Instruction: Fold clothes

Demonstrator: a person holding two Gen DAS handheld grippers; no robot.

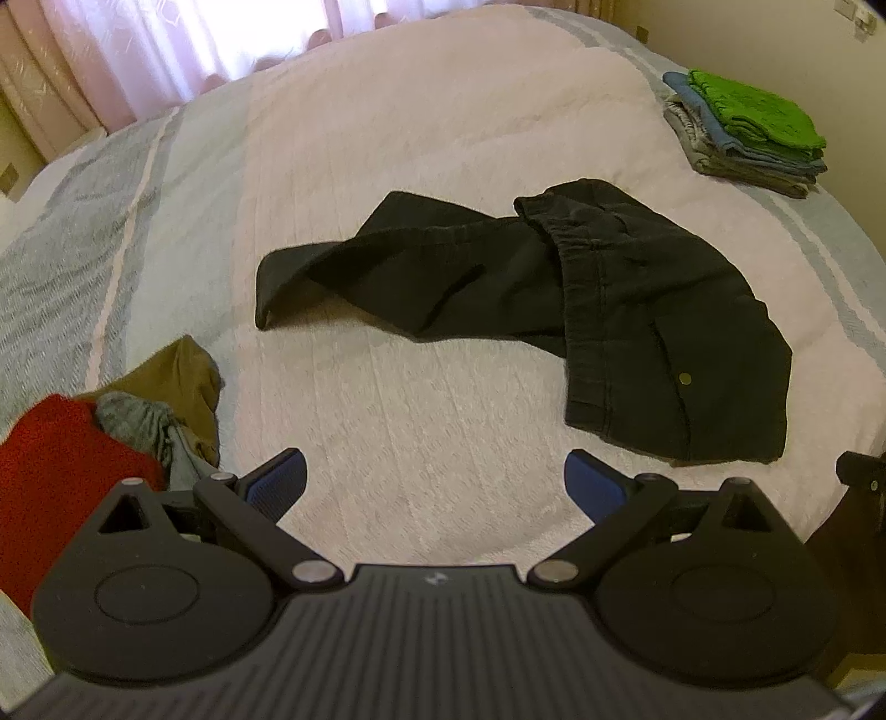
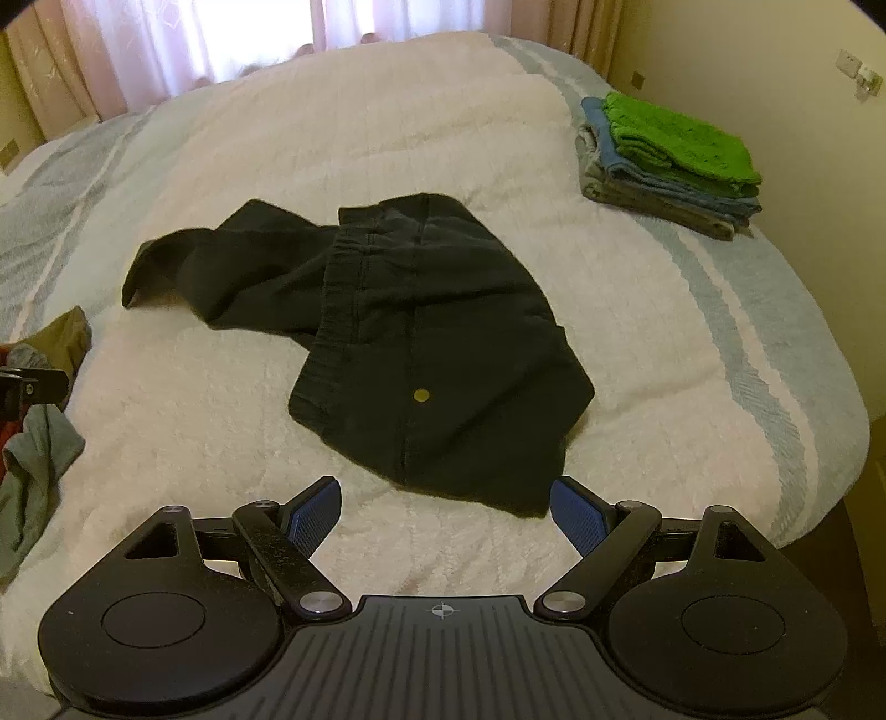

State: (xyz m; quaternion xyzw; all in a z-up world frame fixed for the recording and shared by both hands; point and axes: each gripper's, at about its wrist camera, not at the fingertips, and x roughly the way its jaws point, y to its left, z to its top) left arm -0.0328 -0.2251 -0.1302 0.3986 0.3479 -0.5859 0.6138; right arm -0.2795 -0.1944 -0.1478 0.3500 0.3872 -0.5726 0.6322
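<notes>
A pair of black trousers (image 1: 609,310) lies crumpled on the white bedspread (image 1: 387,432), waistband and brass button toward me, legs trailing left. In the right wrist view the same trousers (image 2: 421,343) lie just beyond my right gripper (image 2: 446,512), which is open and empty, its blue pads near the waistband's near corner. My left gripper (image 1: 434,487) is open too, hovering over bare bedspread to the left of the waistband, holding nothing.
A folded stack topped by a green garment (image 1: 753,122) sits at the far right of the bed (image 2: 681,149). A heap of unfolded clothes, red (image 1: 61,459), grey and olive, lies at the near left. Curtains (image 2: 183,44) hang behind the bed; a wall stands at right.
</notes>
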